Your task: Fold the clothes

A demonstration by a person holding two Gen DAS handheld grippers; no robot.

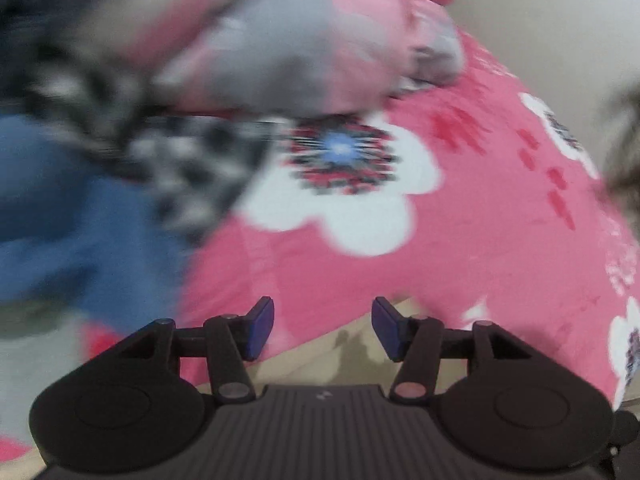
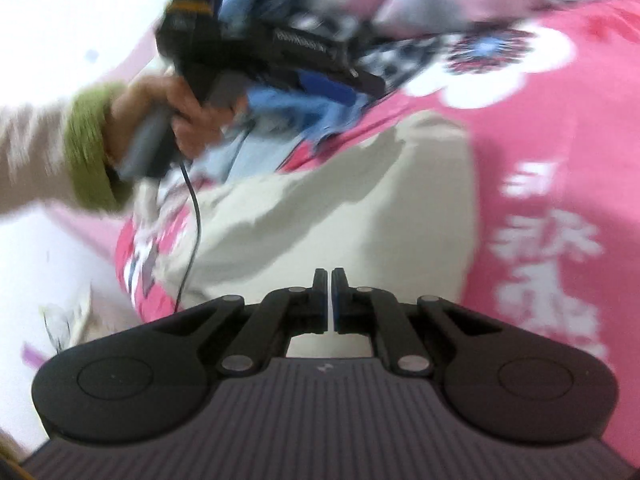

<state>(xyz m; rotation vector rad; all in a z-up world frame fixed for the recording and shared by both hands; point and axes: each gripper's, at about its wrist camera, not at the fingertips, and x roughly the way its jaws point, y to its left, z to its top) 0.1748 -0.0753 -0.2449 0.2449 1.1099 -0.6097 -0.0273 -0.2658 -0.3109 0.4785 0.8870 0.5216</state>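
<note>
In the left wrist view my left gripper [image 1: 323,328] is open, its blue pads [image 1: 260,330] wide apart with nothing between them. It hovers over the edge of a cream garment [image 1: 340,354] lying on the pink flowered bedsheet [image 1: 460,240]. In the right wrist view my right gripper [image 2: 330,300] is shut, with no cloth visible between the pads. It hangs over the same cream garment [image 2: 340,200], which is spread on the sheet [image 2: 540,140]. Both views are blurred.
A heap lies beyond: a blue garment [image 1: 60,232], a black-and-white checked cloth [image 1: 184,160] and a grey-pink bundle [image 1: 304,52]. In the right wrist view a hand [image 2: 188,116] in a green-cuffed sleeve [image 2: 88,144] holds the other gripper, with a black cable [image 2: 196,216] hanging. A pale wall [image 2: 60,20] is at the left.
</note>
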